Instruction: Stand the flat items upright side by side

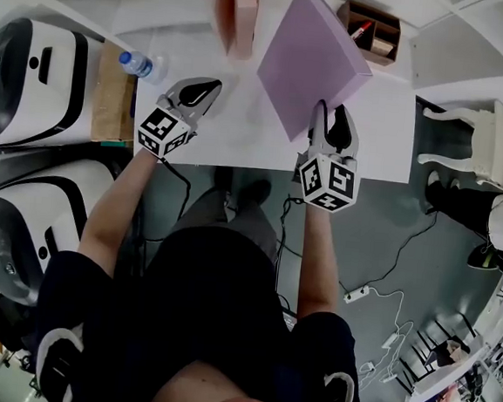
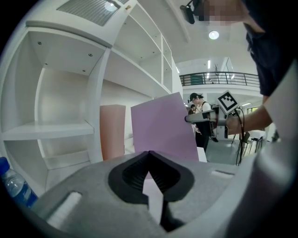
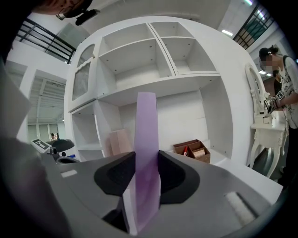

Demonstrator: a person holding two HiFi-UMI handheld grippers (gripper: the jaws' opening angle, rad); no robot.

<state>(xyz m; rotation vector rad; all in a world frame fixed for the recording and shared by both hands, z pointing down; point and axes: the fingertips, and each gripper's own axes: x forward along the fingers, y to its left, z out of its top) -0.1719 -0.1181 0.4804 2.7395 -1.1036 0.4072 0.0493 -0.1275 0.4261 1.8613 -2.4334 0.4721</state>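
Observation:
A flat lilac board (image 1: pixel 312 59) hangs tilted over the white table (image 1: pixel 240 133), its near edge clamped in my right gripper (image 1: pixel 330 124). In the right gripper view the lilac board (image 3: pixel 146 153) stands edge-on between the two pads. A pink flat item (image 1: pixel 238 11) stands upright at the back of the table, and the pink item (image 2: pixel 113 131) shows beside the lilac board (image 2: pixel 163 130) in the left gripper view. My left gripper (image 1: pixel 199 95) is shut with nothing in it, left of the board and apart from it.
A water bottle (image 1: pixel 139 63) lies at the table's left end beside a wooden board (image 1: pixel 114 96). A brown box (image 1: pixel 371 29) with small items sits at the back right. White shelving (image 3: pixel 153 65) rises behind the table. A white chair (image 1: pixel 480 137) stands right.

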